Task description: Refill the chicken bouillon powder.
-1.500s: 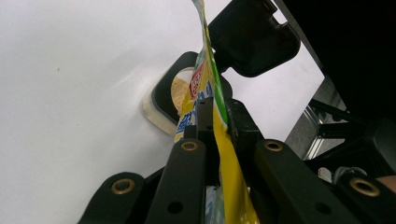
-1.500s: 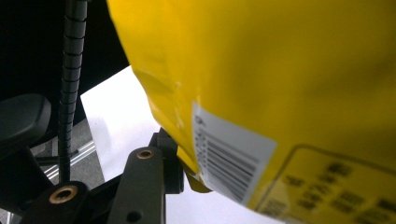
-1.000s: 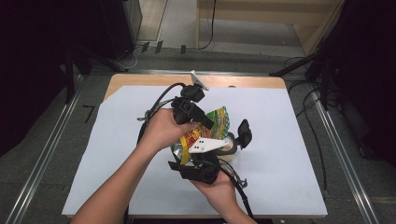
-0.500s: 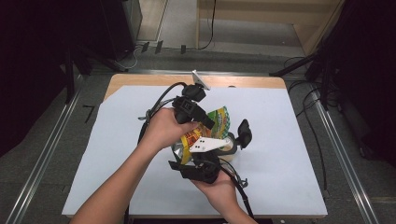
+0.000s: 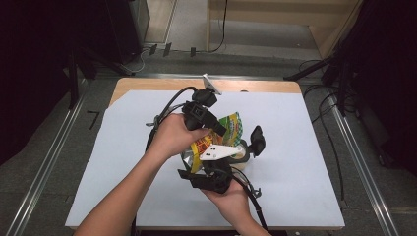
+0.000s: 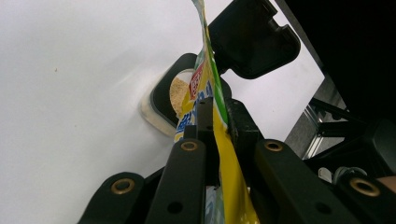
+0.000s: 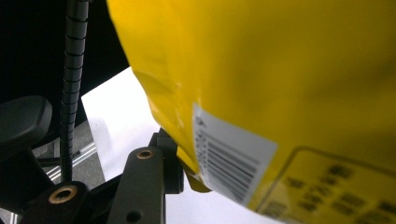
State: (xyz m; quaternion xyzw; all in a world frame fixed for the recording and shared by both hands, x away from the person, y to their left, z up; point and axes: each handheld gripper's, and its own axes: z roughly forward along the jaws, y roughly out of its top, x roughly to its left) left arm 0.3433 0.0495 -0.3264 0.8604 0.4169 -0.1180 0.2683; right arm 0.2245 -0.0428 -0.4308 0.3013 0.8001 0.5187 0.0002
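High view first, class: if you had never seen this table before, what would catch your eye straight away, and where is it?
The bright yellow snack bag at the middle of the white table, pinched between the two hand-held grippers, stands out first. The left hand-held gripper is shut on its edge, the right hand-held gripper grips it from the near side. Under the bag sits a black container holding something tan and crumbly.
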